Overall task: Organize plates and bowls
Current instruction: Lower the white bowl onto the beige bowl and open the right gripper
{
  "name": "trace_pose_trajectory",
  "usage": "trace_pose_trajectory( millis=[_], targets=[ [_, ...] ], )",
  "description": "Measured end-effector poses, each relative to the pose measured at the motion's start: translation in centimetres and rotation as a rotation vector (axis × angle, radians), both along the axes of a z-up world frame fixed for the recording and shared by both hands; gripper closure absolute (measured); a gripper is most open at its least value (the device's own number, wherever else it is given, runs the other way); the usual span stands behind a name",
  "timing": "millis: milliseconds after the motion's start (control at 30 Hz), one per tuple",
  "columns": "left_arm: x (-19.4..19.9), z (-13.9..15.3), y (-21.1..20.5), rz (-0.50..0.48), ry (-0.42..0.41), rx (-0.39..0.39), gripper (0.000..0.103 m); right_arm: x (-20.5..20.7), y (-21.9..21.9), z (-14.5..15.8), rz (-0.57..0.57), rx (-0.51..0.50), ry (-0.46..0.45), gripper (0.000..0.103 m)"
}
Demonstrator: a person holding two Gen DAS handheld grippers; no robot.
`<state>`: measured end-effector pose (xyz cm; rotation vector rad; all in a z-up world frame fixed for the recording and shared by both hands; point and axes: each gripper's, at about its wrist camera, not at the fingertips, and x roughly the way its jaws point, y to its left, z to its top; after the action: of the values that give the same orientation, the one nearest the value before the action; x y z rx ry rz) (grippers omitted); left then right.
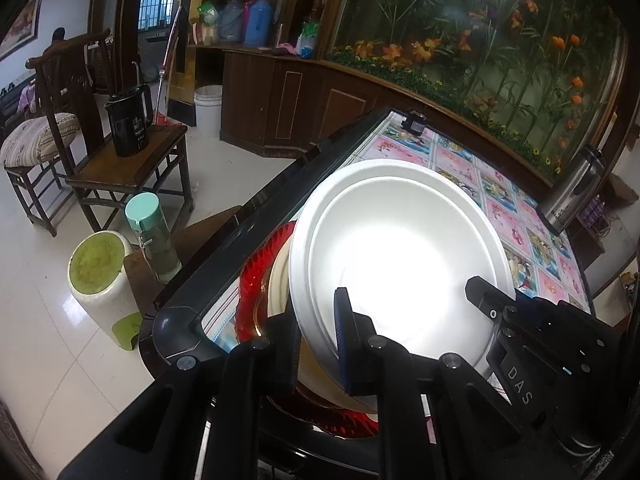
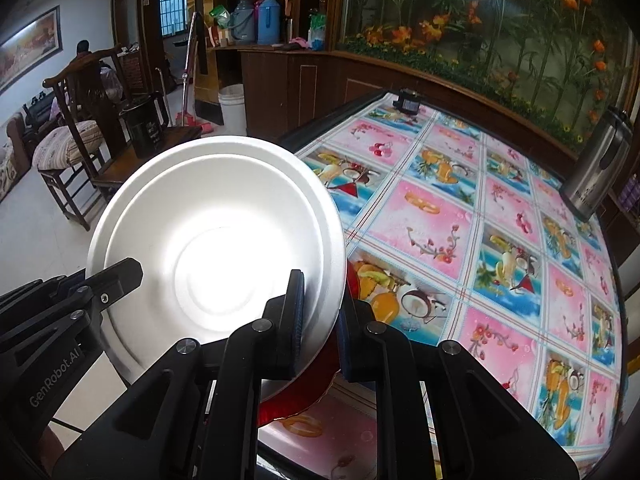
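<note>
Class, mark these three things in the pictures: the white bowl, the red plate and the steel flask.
white bowl (image 2: 208,248), right wrist view, on its inner base.
red plate (image 1: 260,256), left wrist view, on its ridged rim left of the bowl.
steel flask (image 2: 596,168), right wrist view, on its metal body.

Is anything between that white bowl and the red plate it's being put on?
Yes. A cream dish already sits on the red plate, under the white bowl, which both grippers, left and right, clamp by its rim.
</note>
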<state>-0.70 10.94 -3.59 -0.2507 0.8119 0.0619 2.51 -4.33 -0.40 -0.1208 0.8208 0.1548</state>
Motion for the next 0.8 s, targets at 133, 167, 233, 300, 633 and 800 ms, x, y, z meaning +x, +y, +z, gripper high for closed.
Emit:
trace_pose_trajectory(
  millis=[133, 167, 233, 300, 633, 800],
  targets=[
    [-0.1, 0.0, 0.1, -0.003, 0.012, 0.000, 0.087, 0.4, 0.1, -0.3, 0.014, 0.016, 0.028, 0.089],
    [-0.1, 0.0, 0.1, -0.007, 0.017, -0.001, 0.087, 0.5, 0.0, -0.4, 0.019, 0.029, 0.043, 0.089],
    [-0.2, 0.2, 0.1, -0.019, 0.028, -0.003, 0.087, 0.9, -0.3, -0.7, 0.022, 0.064, 0.085, 0.089],
    [-0.2, 0.2, 0.1, -0.030, 0.038, -0.003, 0.086, 1.3, -0.7, -1.1, 0.034, 0.104, 0.130, 0.089],
    [-0.8, 0.4, 0.2, -0.064, 0.093, 0.019, 0.068, 1.3, -0.8, -0.6, 0.070, 0.115, 0.147, 0.086],
    [-1.7, 1.2, 0.6, -0.018, 0.058, 0.074, 0.041, 1.4, -1.7, 0.2, 0.065, 0.156, 0.124, 0.076]
  ],
)
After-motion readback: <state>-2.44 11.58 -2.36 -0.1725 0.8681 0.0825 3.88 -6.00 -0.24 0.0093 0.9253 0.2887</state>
